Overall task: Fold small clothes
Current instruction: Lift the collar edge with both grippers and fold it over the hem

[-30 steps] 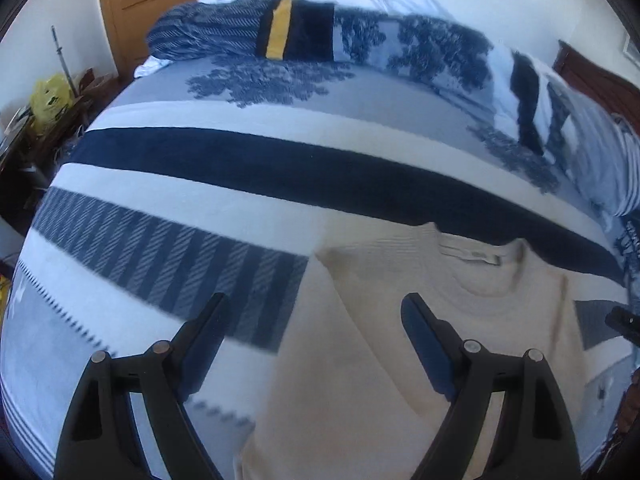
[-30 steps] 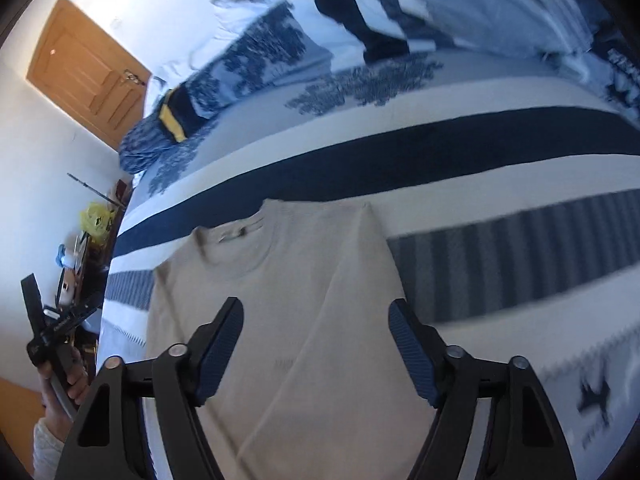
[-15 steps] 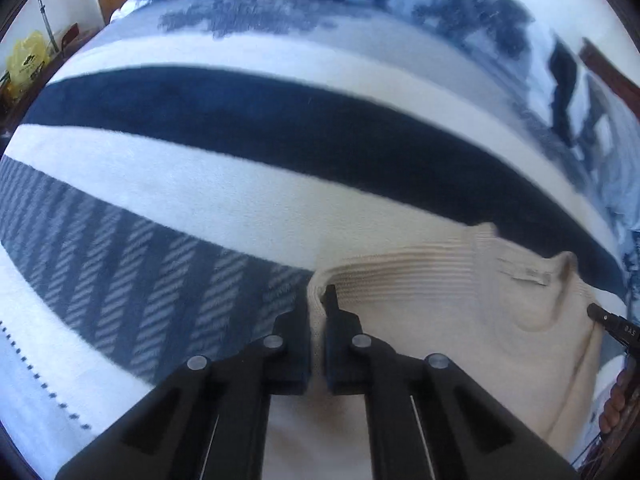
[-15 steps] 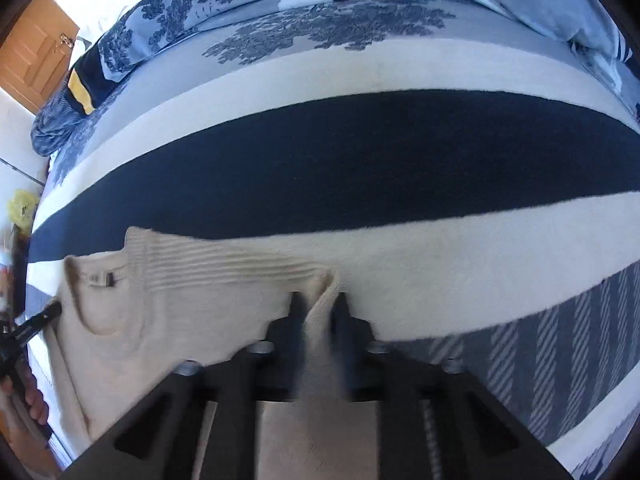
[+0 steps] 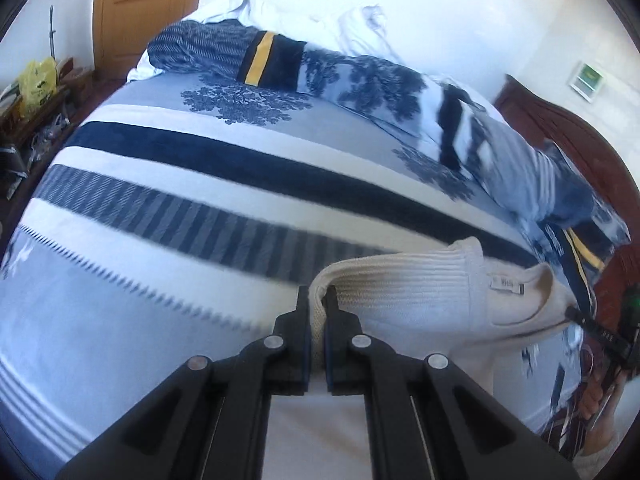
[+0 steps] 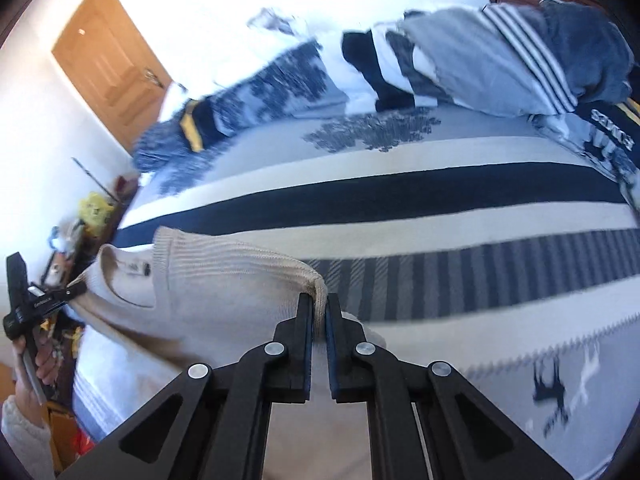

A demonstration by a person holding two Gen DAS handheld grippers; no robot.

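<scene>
Left wrist view: your left gripper (image 5: 317, 300) is clamped tight on a corner of the cream sweater (image 5: 420, 304), a fold of ribbed knit pinched between the pads. The sweater runs from centre frame toward 3 o'clock, its neck label showing, raised off the striped blanket (image 5: 200, 184). Your right gripper (image 5: 570, 312) bites the far corner at 3 o'clock. Piled bedding (image 5: 360, 76) sits at 12 o'clock. Right wrist view: your right gripper (image 6: 318, 308) has just closed, and the sweater (image 6: 224, 292) corner sits pressed between its pads. The garment stretches toward 9 o'clock, where your left gripper (image 6: 76, 290) grips it. The wooden door (image 6: 108, 64) stands at 10 o'clock.
</scene>
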